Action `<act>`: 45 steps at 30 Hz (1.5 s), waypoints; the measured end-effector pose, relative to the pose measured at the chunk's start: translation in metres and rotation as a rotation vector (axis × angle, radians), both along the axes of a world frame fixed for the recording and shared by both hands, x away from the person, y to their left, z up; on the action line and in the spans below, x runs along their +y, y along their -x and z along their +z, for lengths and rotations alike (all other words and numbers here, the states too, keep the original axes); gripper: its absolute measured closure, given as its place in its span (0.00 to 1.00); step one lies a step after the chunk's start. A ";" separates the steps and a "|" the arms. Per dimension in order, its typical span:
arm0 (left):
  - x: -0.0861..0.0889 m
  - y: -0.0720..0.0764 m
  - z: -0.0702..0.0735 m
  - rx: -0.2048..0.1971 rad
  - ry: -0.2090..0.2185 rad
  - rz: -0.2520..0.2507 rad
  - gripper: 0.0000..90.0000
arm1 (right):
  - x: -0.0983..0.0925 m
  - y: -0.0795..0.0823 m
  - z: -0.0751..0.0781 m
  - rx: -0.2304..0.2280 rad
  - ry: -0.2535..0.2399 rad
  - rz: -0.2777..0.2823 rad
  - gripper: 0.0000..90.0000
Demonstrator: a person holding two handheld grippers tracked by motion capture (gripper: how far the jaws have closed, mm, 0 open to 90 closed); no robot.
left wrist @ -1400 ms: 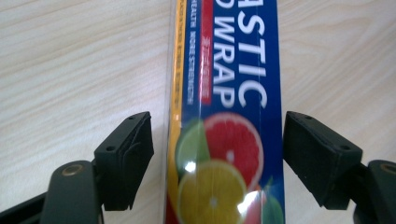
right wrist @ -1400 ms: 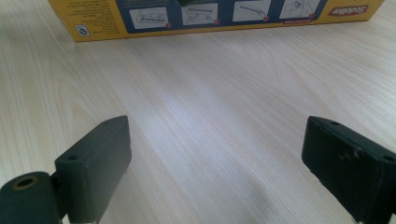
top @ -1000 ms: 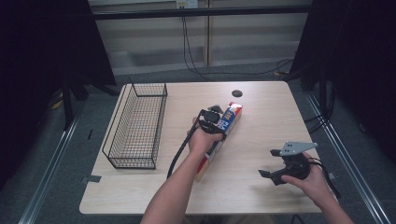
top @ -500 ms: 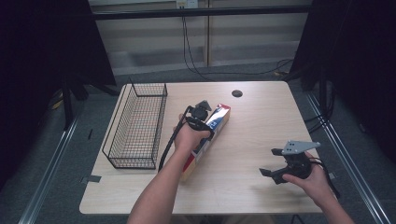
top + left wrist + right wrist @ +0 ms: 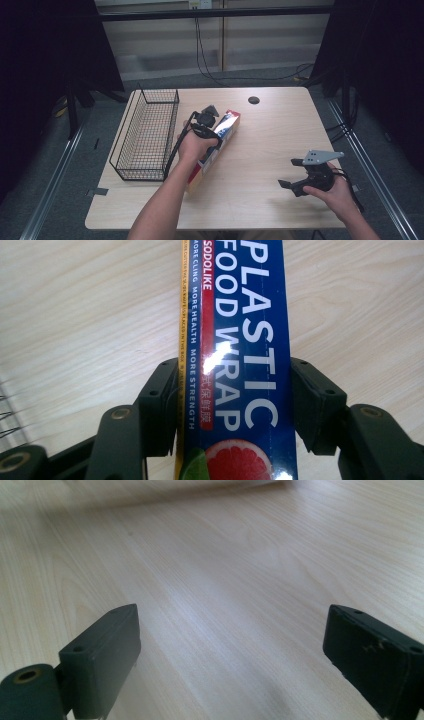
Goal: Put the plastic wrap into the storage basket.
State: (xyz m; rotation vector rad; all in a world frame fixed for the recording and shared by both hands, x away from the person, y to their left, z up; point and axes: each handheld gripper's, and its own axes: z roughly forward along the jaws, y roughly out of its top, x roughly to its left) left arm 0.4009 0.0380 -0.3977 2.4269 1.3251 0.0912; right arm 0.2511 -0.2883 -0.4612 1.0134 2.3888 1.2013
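Light falls from overhead on the pale wooden table [image 5: 260,150], while the surroundings sink into near-black. A white glare spot sits on the glossy plastic food wrap box [image 5: 235,340]. In the right gripper view the table's far edge blurs softly.

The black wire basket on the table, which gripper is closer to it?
Left. The left gripper, shut on the blue plastic food wrap box, is just beside the black wire basket. The right gripper is open, far across the wooden table.
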 end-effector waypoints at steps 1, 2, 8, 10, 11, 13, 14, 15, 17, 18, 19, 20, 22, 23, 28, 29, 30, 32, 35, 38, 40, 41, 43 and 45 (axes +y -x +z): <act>0.000 0.000 0.000 0.000 0.000 0.000 0.49 | 0.000 0.000 0.000 0.000 -0.001 -0.002 0.09; 0.002 0.000 0.003 0.003 0.001 0.000 0.49 | 0.000 0.000 0.000 -0.002 -0.001 -0.001 0.09; 0.011 0.001 0.015 0.000 -0.012 0.017 0.48 | 0.000 0.000 0.001 -0.001 -0.007 -0.004 0.09; 0.013 0.001 0.018 0.009 -0.009 0.028 0.48 | 0.000 0.000 0.001 -0.002 -0.011 -0.001 0.09; 0.015 0.001 0.022 0.012 -0.019 0.022 0.48 | 0.000 0.001 0.002 -0.005 -0.008 -0.007 0.09; 0.017 0.002 0.024 0.011 -0.020 0.029 0.48 | 0.001 0.001 0.002 -0.007 -0.008 -0.005 0.09; 0.018 0.002 0.025 0.007 -0.019 0.025 0.48 | 0.002 0.001 0.002 -0.006 -0.011 -0.003 0.08; 0.020 0.001 0.027 0.006 -0.019 0.022 0.48 | 0.002 0.001 0.003 -0.008 -0.007 -0.003 0.08; 0.022 0.002 0.030 0.014 -0.018 0.034 0.48 | 0.003 0.001 0.002 -0.006 -0.007 0.003 0.08; 0.023 0.002 0.032 0.011 -0.019 0.037 0.48 | 0.003 0.000 0.002 -0.005 -0.004 0.007 0.08; 0.024 0.002 0.033 0.012 -0.022 0.038 0.48 | 0.003 0.000 0.002 -0.004 -0.002 0.009 0.08; 0.025 0.002 0.034 0.012 -0.027 0.029 0.48 | 0.003 0.000 0.002 -0.006 -0.002 0.005 0.08; 0.027 0.002 0.036 0.010 -0.026 0.039 0.48 | 0.003 0.000 0.002 -0.005 -0.003 0.005 0.08; 0.028 0.002 0.036 0.003 -0.019 0.050 0.48 | 0.003 0.000 0.002 -0.005 -0.005 0.006 0.08; 0.031 0.002 0.039 0.003 -0.025 0.051 0.48 | 0.003 0.000 0.002 -0.002 -0.008 0.008 0.06; 0.032 0.002 0.040 0.000 -0.019 0.058 0.48 | 0.003 0.000 0.002 -0.002 -0.008 0.008 0.06; 0.034 0.001 0.041 0.011 -0.026 0.050 0.48 | 0.004 0.000 0.001 -0.001 -0.006 0.006 0.05; 0.035 0.001 0.041 0.000 -0.022 0.064 0.48 | 0.004 0.000 0.001 -0.001 -0.004 0.005 0.05; 0.037 0.000 0.044 0.009 -0.025 0.073 0.48 | 0.003 0.000 0.002 -0.003 -0.011 -0.003 0.04; 0.040 -0.001 0.047 0.004 -0.015 0.081 0.48 | 0.002 -0.001 0.002 -0.002 -0.017 -0.004 0.03; 0.041 -0.001 0.048 -0.002 -0.015 0.087 0.48 | 0.002 0.000 0.002 -0.003 -0.017 -0.010 0.03; 0.042 -0.001 0.049 -0.003 -0.021 0.089 0.48 | 0.002 0.000 0.002 0.000 -0.021 -0.001 0.02; 0.043 0.000 0.051 -0.003 -0.020 0.096 0.48 | 0.001 0.000 0.001 0.003 -0.021 0.005 0.02; 0.045 0.000 0.053 -0.001 -0.020 0.097 0.48 | 0.001 0.000 0.001 0.014 -0.027 0.005 0.02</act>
